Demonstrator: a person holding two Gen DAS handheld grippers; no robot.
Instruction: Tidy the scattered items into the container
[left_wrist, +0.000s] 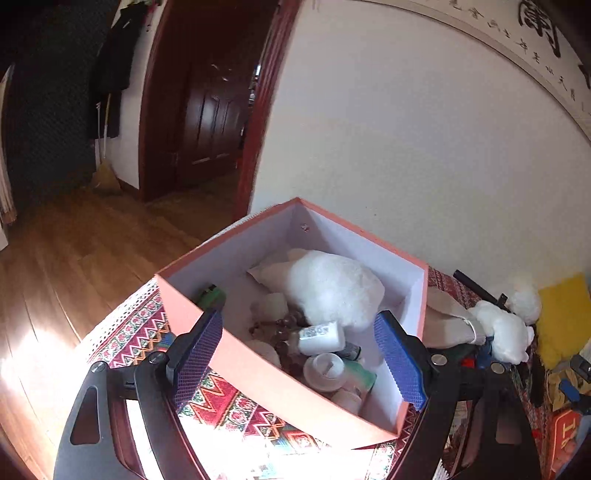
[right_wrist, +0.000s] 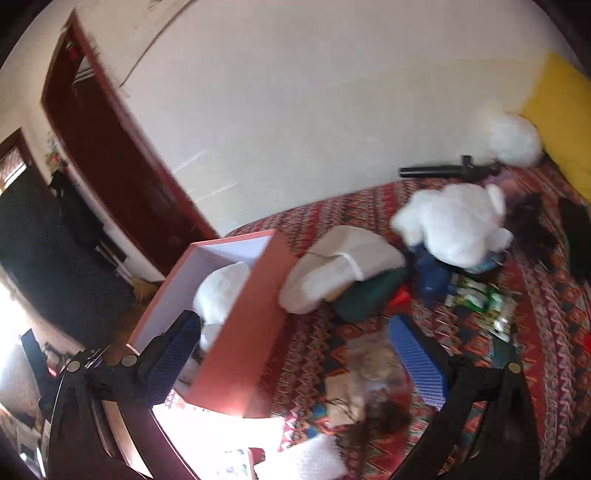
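A pink cardboard box (left_wrist: 280, 395) with a white inside stands on the patterned cloth. It holds a white plush toy (left_wrist: 332, 288), small white bottles (left_wrist: 321, 334), a green item (left_wrist: 212, 295) and brown beads. My left gripper (left_wrist: 299, 354) is open and empty, hovering above the box's near part. In the right wrist view the box (right_wrist: 240, 332) is at the left. My right gripper (right_wrist: 295, 362) is open and empty above the cloth beside the box. A white plush bear (right_wrist: 454, 229), a beige pouch (right_wrist: 343, 266) and green packets (right_wrist: 480, 299) lie scattered to the right.
The patterned tablecloth (right_wrist: 546, 314) covers the table, which stands against a white wall. A black rod (right_wrist: 443, 170) and a yellow cushion (right_wrist: 561, 118) lie at the back. Papers and a dark tangle (right_wrist: 369, 410) lie near the front edge. A wooden floor and doorway (left_wrist: 207, 110) are left.
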